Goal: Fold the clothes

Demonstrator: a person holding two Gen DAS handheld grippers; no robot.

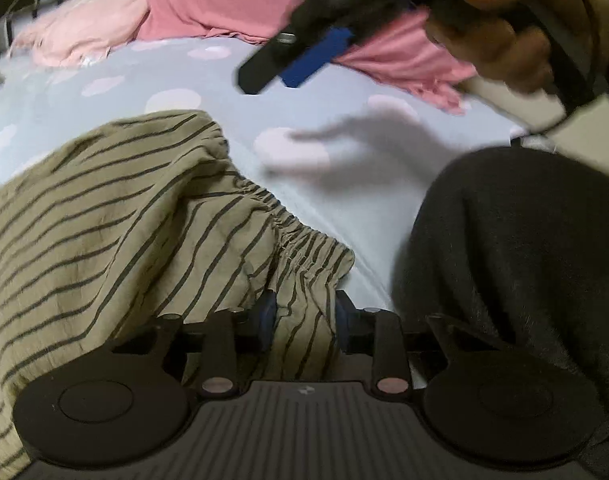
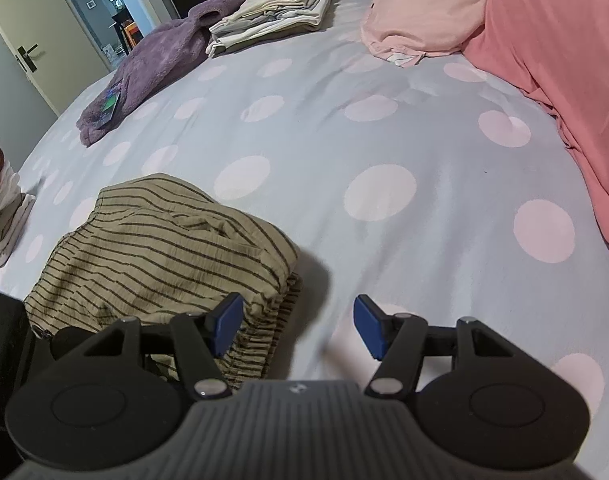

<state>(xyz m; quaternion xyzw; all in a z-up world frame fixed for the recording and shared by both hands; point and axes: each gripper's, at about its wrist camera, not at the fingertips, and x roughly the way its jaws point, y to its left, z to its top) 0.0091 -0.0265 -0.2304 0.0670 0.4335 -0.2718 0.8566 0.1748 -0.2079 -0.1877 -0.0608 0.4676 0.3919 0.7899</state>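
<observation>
1. Stacks of folded pale clothes (image 2: 272,12) sit at the far edge of the grey, pink-dotted bed (image 2: 344,128); that much looks done.
2. Left gripper (image 1: 302,312): fingers pinching, seemingly, the gathered waistband of the crumpled olive black-striped cotton garment (image 1: 116,220) lying on the near bed.
3. Right gripper (image 2: 296,326): fingers wide apart, holding nothing.
4. Folding this garment remains.

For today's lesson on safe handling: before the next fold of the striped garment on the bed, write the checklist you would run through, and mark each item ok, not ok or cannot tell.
1. Left gripper has the striped garment's gathered waistband between its fingers: ok.
2. That grip is firm enough to lift: cannot tell.
3. Right gripper open and ready: ok.
4. Right gripper holds cloth: not ok; only its left finger overlaps the garment edge.
5. Bare dotted bedsheet beyond the garment to fold onto: ok.
6. Garment lies flat: not ok, it is bunched and wrinkled.
</observation>
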